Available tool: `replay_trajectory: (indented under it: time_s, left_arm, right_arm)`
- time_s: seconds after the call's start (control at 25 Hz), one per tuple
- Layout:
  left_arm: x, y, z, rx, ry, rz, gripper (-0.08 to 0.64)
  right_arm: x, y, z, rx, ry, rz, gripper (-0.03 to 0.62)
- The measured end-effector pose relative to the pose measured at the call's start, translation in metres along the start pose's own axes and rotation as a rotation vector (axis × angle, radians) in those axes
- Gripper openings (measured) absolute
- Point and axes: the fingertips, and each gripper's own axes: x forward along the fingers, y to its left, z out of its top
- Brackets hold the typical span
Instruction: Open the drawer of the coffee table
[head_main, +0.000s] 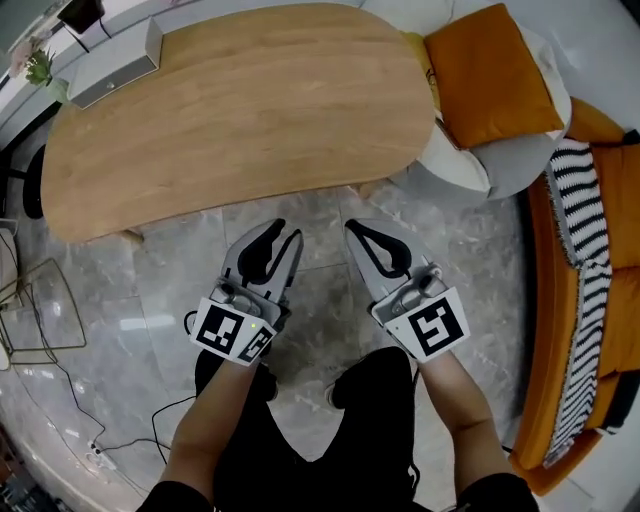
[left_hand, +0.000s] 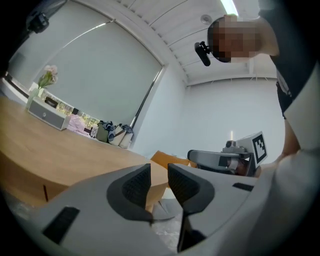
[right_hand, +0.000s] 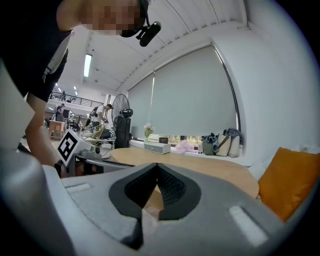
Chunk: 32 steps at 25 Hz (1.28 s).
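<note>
While both tools are pointing toward the near edge of the wooden coffee table (head_main: 240, 110), the left tool (head_main: 286, 234) is standing slightly open and empty. The right tool (head_main: 352, 229) is sitting closed, tips apparently meeting, gripping nothing. The drawer is lying out of sight beneath the tabletop.

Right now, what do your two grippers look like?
The left gripper and right gripper are light grey, with long tapering jaws lined by black pads. Each carries a cube with black-and-white square markers. The person holding them wears black sleeves.
</note>
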Motion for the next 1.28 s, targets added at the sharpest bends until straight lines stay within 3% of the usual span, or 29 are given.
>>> replay_trajectory:
  time_s: [0.2, 0.4, 0.56, 1.0, 1.28]
  left_arm:
    - [0.025, 0.049, -0.073, -0.225, -0.086, 0.114, 0.089]
    - [0.055, 0.061, -0.12, -0.263, -0.117, 0.072, 0.087]
    - [0.067, 0.082, -0.153, -0.323, -0.144, 0.104, 0.087]
    - [0.059, 0.112, -0.172, -0.499, -0.237, 0.145, 0.094]
    - [0.065, 0.132, -0.17, -0.549, -0.329, 0.116, 0.11]
  right_arm:
    - [0.017, -0.01, -0.08, -0.056, 0.052, 0.054, 0.004]
    - [0.037, -0.02, -0.119, -0.115, 0.027, 0.098, 0.003]
    - [0.047, -0.029, -0.14, -0.119, 0.003, 0.103, 0.003]
    - [0.043, -0.015, -0.153, -0.129, 0.014, 0.13, 0.003]
    - [0.039, -0.024, -0.173, -0.105, 0.021, 0.123, 0.003]
